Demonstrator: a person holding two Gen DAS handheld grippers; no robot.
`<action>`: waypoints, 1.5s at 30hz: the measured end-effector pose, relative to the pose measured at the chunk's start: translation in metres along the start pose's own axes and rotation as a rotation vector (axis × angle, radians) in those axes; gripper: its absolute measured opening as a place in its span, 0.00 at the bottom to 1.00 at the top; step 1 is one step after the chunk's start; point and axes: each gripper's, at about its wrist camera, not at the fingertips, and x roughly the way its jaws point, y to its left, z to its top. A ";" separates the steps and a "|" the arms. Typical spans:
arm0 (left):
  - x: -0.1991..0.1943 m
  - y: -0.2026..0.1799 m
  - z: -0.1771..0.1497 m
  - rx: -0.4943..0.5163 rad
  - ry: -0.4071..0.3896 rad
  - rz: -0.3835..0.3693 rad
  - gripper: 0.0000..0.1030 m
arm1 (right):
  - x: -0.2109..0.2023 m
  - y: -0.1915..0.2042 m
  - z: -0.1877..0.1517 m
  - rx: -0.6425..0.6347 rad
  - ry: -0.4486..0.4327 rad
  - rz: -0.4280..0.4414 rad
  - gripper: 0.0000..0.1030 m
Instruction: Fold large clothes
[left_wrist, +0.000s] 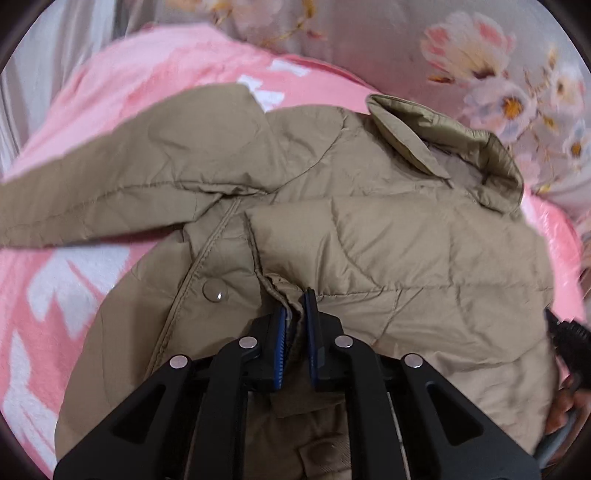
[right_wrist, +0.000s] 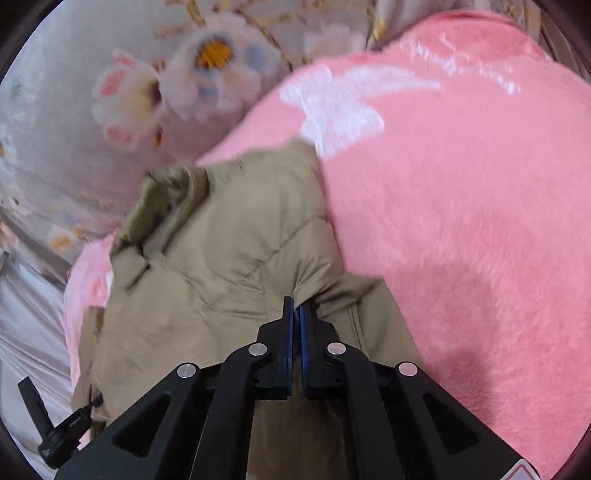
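Bedding comes first: a pink fleece blanket (left_wrist: 92, 110) with white figures is spread over a floral sheet (left_wrist: 498, 74). A tan quilted jacket (left_wrist: 388, 240) is laid flat on the blanket, its long axis running from hem, nearest the cameras, to collar (left_wrist: 443, 147) at the far end; one sleeve (left_wrist: 110, 192) is stretched out leftward. The left gripper (left_wrist: 295, 310) is clamped on a bunched fold of jacket fabric. The right gripper (right_wrist: 296, 314) is closed, pinching a jacket edge.
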 end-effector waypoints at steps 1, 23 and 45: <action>-0.001 -0.002 -0.001 0.013 -0.007 0.015 0.09 | 0.002 0.004 0.001 -0.022 0.002 -0.025 0.01; -0.042 -0.086 0.005 0.151 -0.080 -0.039 0.73 | -0.021 0.140 -0.072 -0.553 -0.063 -0.173 0.21; 0.013 -0.093 -0.046 0.179 -0.109 0.052 0.83 | 0.017 0.133 -0.102 -0.593 -0.044 -0.262 0.21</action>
